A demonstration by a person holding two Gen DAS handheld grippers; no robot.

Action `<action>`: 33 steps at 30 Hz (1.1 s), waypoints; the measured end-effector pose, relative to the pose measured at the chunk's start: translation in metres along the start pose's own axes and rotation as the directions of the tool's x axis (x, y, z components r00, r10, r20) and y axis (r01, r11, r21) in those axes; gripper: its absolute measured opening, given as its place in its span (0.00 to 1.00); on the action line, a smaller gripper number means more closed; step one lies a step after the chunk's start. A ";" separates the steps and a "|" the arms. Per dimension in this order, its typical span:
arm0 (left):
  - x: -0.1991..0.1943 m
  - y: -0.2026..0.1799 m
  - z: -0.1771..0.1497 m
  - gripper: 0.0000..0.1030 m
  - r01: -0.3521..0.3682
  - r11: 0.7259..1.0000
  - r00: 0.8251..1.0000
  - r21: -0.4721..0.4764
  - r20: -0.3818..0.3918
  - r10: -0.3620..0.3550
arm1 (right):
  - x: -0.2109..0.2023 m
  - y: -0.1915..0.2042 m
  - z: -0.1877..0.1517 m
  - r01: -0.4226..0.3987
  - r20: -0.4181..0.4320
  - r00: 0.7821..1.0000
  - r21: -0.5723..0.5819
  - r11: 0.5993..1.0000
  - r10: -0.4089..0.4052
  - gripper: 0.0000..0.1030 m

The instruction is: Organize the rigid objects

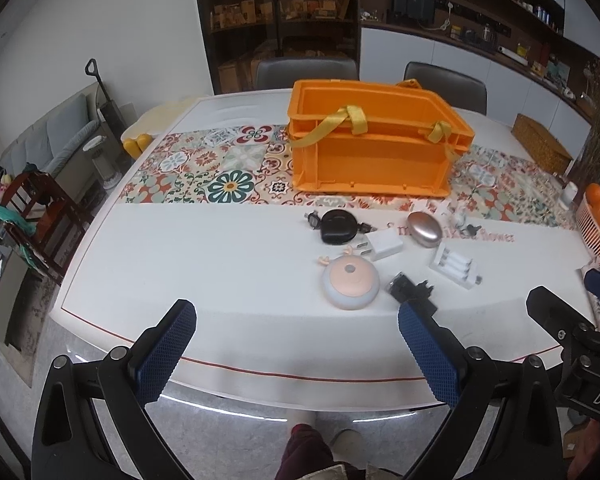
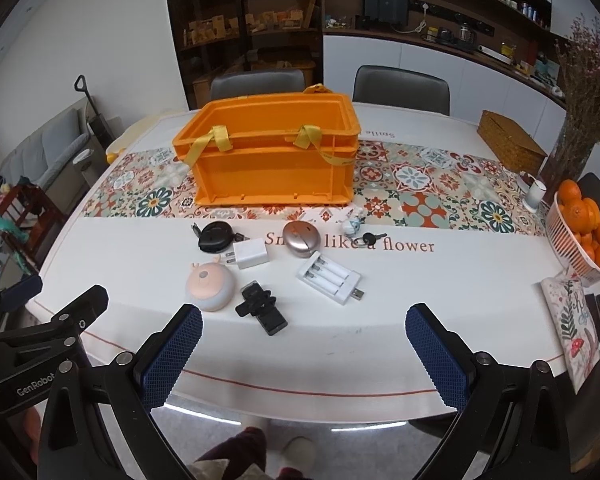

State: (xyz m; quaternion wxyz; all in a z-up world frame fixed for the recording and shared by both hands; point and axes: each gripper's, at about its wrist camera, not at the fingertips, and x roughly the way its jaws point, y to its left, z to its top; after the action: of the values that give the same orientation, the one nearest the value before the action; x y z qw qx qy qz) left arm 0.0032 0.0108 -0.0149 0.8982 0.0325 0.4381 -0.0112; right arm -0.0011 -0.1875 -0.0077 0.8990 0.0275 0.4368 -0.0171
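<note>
An orange crate [image 1: 374,142] [image 2: 274,156] with yellow straps stands on the patterned runner. In front of it lie a black cable reel [image 2: 216,236], a white plug adapter [image 2: 251,253], a silver oval case [image 2: 301,237], a white battery charger [image 2: 330,278], a round pink device [image 2: 211,286], a black plug [image 2: 262,306] and a key [image 2: 370,237]. My left gripper [image 1: 296,322] is open and empty over the table's front edge. My right gripper [image 2: 304,320] is open and empty, just short of the black plug.
A basket of oranges [image 2: 582,232] and a printed pouch [image 2: 572,328] sit at the right edge. A wicker box [image 2: 510,144] and a vase of branches [image 2: 572,136] stand at the back right. Two chairs [image 2: 400,86] stand behind the white table [image 2: 340,352].
</note>
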 end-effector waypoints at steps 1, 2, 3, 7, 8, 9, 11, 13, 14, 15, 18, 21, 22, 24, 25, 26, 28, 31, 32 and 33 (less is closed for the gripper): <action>0.004 0.001 -0.001 1.00 -0.007 1.000 1.000 0.003 -0.009 0.007 | 0.004 0.001 0.000 -0.006 -0.008 1.000 -0.003 1.000 0.006 0.99; 0.007 0.002 -0.002 1.00 -0.006 1.000 1.000 0.004 -0.015 0.006 | 0.009 0.003 0.000 -0.009 -0.021 1.000 -0.008 1.000 0.009 0.99; 0.011 0.004 -0.003 1.00 -0.005 1.000 1.000 0.004 -0.021 0.005 | 0.014 0.004 0.000 -0.015 -0.029 0.999 -0.012 1.000 0.015 0.99; 0.029 0.009 -0.006 1.00 -0.010 1.000 0.998 0.006 -0.057 0.010 | 0.034 0.011 -0.003 -0.049 -0.074 0.996 -0.022 0.999 0.047 0.99; 0.032 0.009 -0.006 1.00 -0.009 1.000 0.998 0.006 -0.063 0.010 | 0.040 0.012 -0.004 -0.060 -0.089 0.994 -0.023 0.998 0.058 0.98; 0.036 0.010 -0.007 1.00 -0.009 1.000 0.998 0.004 -0.069 0.009 | 0.047 0.014 -0.004 -0.075 -0.101 0.992 -0.023 0.997 0.072 0.97; 0.045 0.012 -0.008 1.00 -0.009 1.000 0.997 0.001 -0.083 0.010 | 0.060 0.017 -0.006 -0.086 -0.129 0.988 -0.025 0.996 0.083 0.95; 0.054 0.013 -0.009 1.00 -0.004 1.000 0.995 0.001 -0.098 0.004 | 0.071 0.019 -0.006 -0.094 -0.147 0.985 -0.026 0.995 0.089 0.93; 0.059 0.013 -0.010 1.00 0.002 1.000 0.995 0.004 -0.104 -0.002 | 0.078 0.021 -0.007 -0.099 -0.162 0.982 -0.028 0.995 0.093 0.92; 0.061 0.012 -0.010 1.00 0.002 1.000 0.994 0.006 -0.108 -0.002 | 0.082 0.022 -0.007 -0.108 -0.168 0.981 -0.031 0.994 0.101 0.91; 0.075 0.011 -0.011 1.00 0.001 1.000 0.992 0.020 -0.126 0.002 | 0.101 0.027 -0.008 -0.124 -0.196 0.974 -0.035 0.992 0.115 0.86; 0.087 0.010 -0.011 1.00 0.009 1.000 0.990 0.023 -0.143 -0.005 | 0.116 0.030 -0.008 -0.138 -0.217 0.968 -0.044 0.990 0.125 0.82; 0.090 0.010 -0.011 1.00 0.012 1.000 0.989 0.023 -0.147 -0.008 | 0.121 0.031 -0.009 -0.140 -0.225 0.966 -0.044 0.989 0.127 0.80; 0.097 0.009 -0.011 1.00 0.013 1.000 0.987 0.025 -0.159 -0.009 | 0.133 0.033 -0.009 -0.151 -0.245 0.960 -0.041 0.988 0.137 0.77; 0.102 0.009 -0.011 1.00 0.018 1.000 0.986 0.025 -0.165 -0.013 | 0.138 0.032 -0.009 -0.149 -0.253 0.958 -0.041 0.988 0.134 0.75; 0.105 0.009 -0.011 1.00 0.021 1.000 0.985 0.023 -0.169 -0.016 | 0.144 0.032 -0.009 -0.144 -0.265 0.956 -0.041 0.989 0.128 0.75; 0.113 0.009 -0.011 1.00 0.021 1.000 0.983 0.022 -0.183 -0.016 | 0.153 0.032 -0.009 -0.146 -0.279 0.952 -0.040 0.988 0.129 0.71; 0.123 0.010 -0.011 1.00 0.017 1.000 0.981 0.019 -0.196 -0.013 | 0.163 0.033 -0.011 -0.152 -0.297 0.946 -0.045 0.987 0.132 0.68; 0.125 0.010 -0.011 1.00 0.019 1.000 0.980 0.018 -0.199 -0.015 | 0.167 0.034 -0.012 -0.152 -0.306 0.943 -0.047 0.987 0.131 0.67; 0.128 0.010 -0.011 1.00 0.020 1.000 0.979 0.017 -0.203 -0.016 | 0.170 0.034 -0.012 -0.159 -0.310 0.941 -0.045 0.986 0.137 0.66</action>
State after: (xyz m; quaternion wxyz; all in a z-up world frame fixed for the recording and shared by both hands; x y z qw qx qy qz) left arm 0.0735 0.0223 -0.1222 0.8483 0.0380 0.5277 -0.0202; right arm 0.0965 -0.1537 -0.1473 0.8195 0.0314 0.5679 0.0700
